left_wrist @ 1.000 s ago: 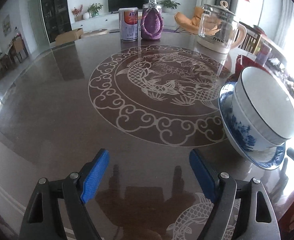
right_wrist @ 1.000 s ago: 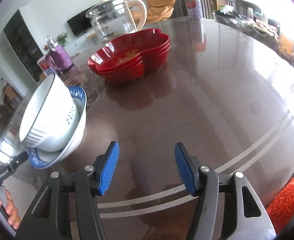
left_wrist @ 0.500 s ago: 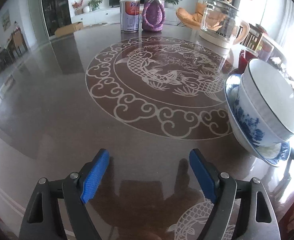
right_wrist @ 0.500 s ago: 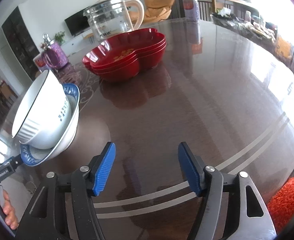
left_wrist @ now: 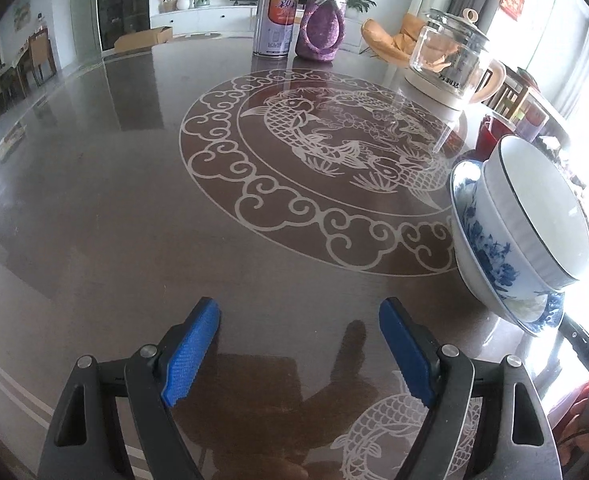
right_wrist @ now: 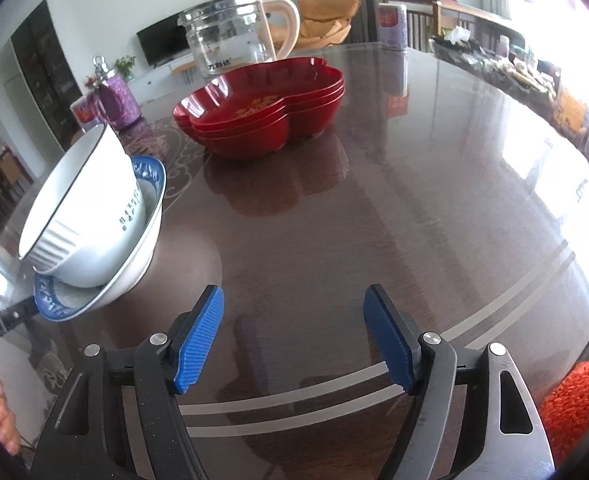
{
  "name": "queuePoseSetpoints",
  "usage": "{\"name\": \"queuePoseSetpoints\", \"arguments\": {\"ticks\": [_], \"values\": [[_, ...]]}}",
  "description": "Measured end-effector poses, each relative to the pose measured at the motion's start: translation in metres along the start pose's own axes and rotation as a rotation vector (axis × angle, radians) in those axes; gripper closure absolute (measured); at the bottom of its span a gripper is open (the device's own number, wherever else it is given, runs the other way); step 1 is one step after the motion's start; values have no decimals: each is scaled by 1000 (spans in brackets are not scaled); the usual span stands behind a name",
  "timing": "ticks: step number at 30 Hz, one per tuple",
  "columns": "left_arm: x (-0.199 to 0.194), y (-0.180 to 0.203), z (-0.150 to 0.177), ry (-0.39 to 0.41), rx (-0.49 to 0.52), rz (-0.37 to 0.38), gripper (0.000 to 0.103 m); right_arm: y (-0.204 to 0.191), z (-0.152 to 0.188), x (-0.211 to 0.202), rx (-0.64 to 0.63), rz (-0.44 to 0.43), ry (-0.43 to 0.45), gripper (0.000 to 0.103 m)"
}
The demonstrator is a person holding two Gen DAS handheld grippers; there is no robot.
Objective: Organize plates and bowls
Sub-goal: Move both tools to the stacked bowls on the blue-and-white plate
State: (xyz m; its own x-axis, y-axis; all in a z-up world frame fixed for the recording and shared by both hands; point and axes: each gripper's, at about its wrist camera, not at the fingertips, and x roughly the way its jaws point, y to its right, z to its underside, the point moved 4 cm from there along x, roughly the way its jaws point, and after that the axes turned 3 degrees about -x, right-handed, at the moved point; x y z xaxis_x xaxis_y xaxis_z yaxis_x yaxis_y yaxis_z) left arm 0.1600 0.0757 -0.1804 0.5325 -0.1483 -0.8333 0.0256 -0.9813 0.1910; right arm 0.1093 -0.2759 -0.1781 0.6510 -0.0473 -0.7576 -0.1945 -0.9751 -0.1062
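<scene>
With nothing between their jaws, the left tool (left_wrist: 298, 344) stands wide and the right tool (right_wrist: 294, 334) has just been opening; the stacked bowls (right_wrist: 94, 224) sit ahead-left of it on the surface (right_wrist: 374, 208), apparently just released, so withdrawing seems next.

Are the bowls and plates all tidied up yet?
Looks nearly done. The white bowl sits nested in the blue-patterned bowl, and the red dishes are stacked. The left gripper and right gripper are open, holding nothing; the right one just widened. Nothing loose shows.
</scene>
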Motion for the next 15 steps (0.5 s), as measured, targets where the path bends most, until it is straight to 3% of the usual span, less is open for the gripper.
{"name": "queuePoseSetpoints", "arguments": {"ticks": [6,15], "values": [[-1,3,0,-10,-9,20,21,-3,1,1,-17,9,-2,23],[-27,23,-20,51,-68,205,21,-8,2,2,-50,25,-1,21]]}}
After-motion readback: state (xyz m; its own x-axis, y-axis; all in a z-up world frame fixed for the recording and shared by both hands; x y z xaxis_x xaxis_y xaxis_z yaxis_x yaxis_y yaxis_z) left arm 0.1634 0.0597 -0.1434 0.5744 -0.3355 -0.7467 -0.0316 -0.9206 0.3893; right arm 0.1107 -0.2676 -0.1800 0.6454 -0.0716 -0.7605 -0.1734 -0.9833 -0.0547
